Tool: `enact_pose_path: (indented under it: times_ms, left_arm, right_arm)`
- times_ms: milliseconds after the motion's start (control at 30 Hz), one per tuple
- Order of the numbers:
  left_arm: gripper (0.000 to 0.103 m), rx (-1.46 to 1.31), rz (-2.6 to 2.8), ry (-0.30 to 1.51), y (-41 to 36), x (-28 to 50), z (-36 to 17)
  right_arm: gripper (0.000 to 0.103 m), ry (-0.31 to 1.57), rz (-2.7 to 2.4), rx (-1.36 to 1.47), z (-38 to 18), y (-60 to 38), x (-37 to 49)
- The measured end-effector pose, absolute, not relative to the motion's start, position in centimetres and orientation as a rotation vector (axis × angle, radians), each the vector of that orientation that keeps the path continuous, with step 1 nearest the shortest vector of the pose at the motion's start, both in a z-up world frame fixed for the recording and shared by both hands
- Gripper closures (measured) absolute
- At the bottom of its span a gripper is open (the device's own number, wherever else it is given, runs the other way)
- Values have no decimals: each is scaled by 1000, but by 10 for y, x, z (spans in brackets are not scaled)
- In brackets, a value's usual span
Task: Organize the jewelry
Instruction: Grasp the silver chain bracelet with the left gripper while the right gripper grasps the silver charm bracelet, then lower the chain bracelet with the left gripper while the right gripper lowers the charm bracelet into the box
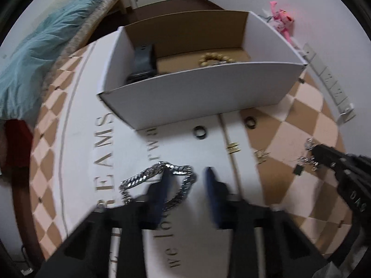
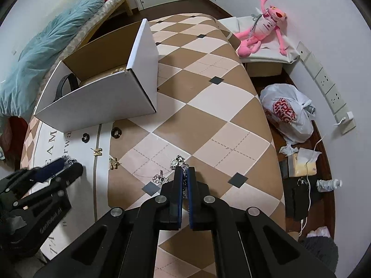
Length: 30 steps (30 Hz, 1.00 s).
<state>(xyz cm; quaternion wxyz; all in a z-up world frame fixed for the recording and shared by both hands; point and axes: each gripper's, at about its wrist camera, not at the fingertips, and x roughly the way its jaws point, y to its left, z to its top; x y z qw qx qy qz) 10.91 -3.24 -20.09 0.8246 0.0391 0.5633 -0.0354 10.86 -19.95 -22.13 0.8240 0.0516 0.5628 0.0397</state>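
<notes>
My left gripper [image 1: 189, 173] is open just above a thick silver chain bracelet [image 1: 139, 179]; its left finger lies over the chain. My right gripper [image 2: 184, 173] is shut on a small silver jewelry piece [image 2: 184, 185] with a charm [image 2: 174, 162] sticking out past the fingertips. The right gripper also shows at the right edge of the left wrist view [image 1: 317, 150]. A white cardboard box [image 1: 197, 92] stands behind, holding a black strap [image 1: 143, 60] and a gold bead bracelet [image 1: 214, 59]. Two black rings [image 1: 199, 132], [image 1: 250, 122], gold clips [image 1: 233, 147] and small silver pieces [image 1: 307, 161] lie on the checkered cloth.
The checkered table cloth [image 2: 208, 106] has white lettered print at the left. A pink plush toy [image 2: 262, 30] lies at the far right. A white plastic bag [image 2: 287, 113], a tissue box [image 2: 301, 165] and a bottle sit on the floor right of the table.
</notes>
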Motion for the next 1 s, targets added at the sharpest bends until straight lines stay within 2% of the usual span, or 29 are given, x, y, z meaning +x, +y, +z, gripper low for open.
enact_pose_path:
  times_ms: [67, 267, 633, 1000]
  left_arm:
    - [97, 65, -81, 1203, -33, 110, -200]
    - [97, -59, -99, 1183, -22, 100, -188]
    - [97, -240, -124, 1091, 22, 82, -129]
    - [97, -319, -235, 938, 30, 106, -43]
  right_arm:
    - [100, 1196, 87, 117, -220, -201, 108]
    - [102, 1171, 120, 163, -205, -203, 105]
    - [102, 1134, 241, 297, -169, -195, 97]
    - [102, 1023, 399, 344, -85, -179, 124]
